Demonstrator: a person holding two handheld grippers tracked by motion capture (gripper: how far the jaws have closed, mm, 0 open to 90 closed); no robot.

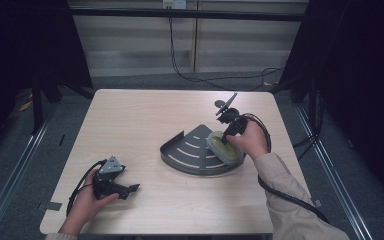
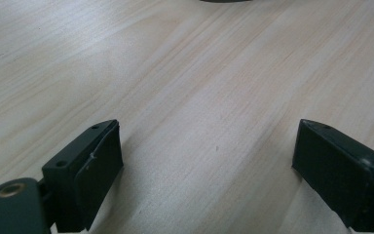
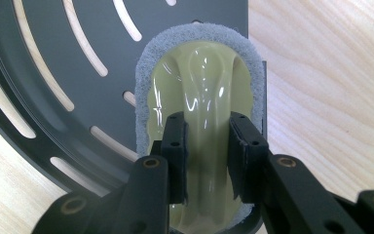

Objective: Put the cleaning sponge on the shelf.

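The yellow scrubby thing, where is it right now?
The scrubber sits on the right edge of the dark slotted tray, right of the table's middle in the high view. The right gripper clamps its raised handle.

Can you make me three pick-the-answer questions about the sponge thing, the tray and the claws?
1. Where is the scrubber?
A. on the dark slotted tray
B. on the floor
C. under the left claw

2. What colour is the scrubber's handle?
A. red
B. pale yellow-green
C. blue

3. How is the left claw?
A. shut on the scrubber
B. shut on the tray
C. open over bare table

Answers: 1 A, it lies at the tray's right edge; 2 B, its glossy handle looks pale yellow-green between the right claw jaws; 3 C, its jaws stand wide apart with only wood between.
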